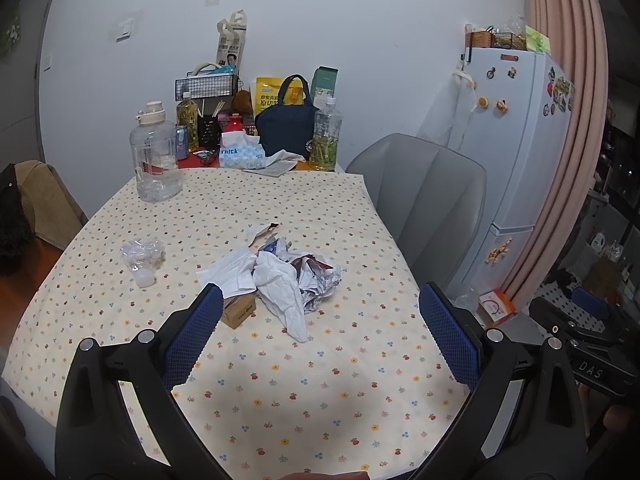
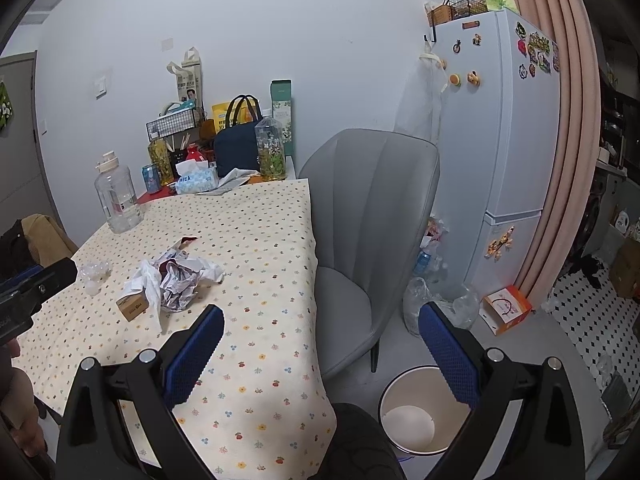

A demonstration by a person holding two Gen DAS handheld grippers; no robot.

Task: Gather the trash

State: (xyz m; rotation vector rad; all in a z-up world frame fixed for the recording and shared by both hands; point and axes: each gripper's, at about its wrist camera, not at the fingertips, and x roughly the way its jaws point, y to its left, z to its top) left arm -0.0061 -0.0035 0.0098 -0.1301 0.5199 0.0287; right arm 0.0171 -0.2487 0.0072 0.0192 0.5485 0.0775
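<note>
A pile of crumpled paper and tissue (image 1: 288, 276) lies mid-table on the flowered tablecloth (image 1: 320, 392); it also shows in the right wrist view (image 2: 176, 280). A small brown cardboard box (image 1: 239, 309) sits at its near left, and also shows in the right wrist view (image 2: 134, 306). A crushed clear plastic bottle (image 1: 142, 256) lies further left. My left gripper (image 1: 320, 336) is open and empty, just short of the pile. My right gripper (image 2: 320, 352) is open and empty, over the table's right edge. A white waste bin (image 2: 416, 412) stands on the floor below it.
A large water jug (image 1: 156, 160), tissue box (image 1: 242, 154), dark bag (image 1: 286, 124) and tea bottles (image 1: 326, 136) stand at the table's far end. A grey chair (image 2: 368, 232) is at the table's right. A fridge (image 2: 504, 140) and floor bags stand beyond.
</note>
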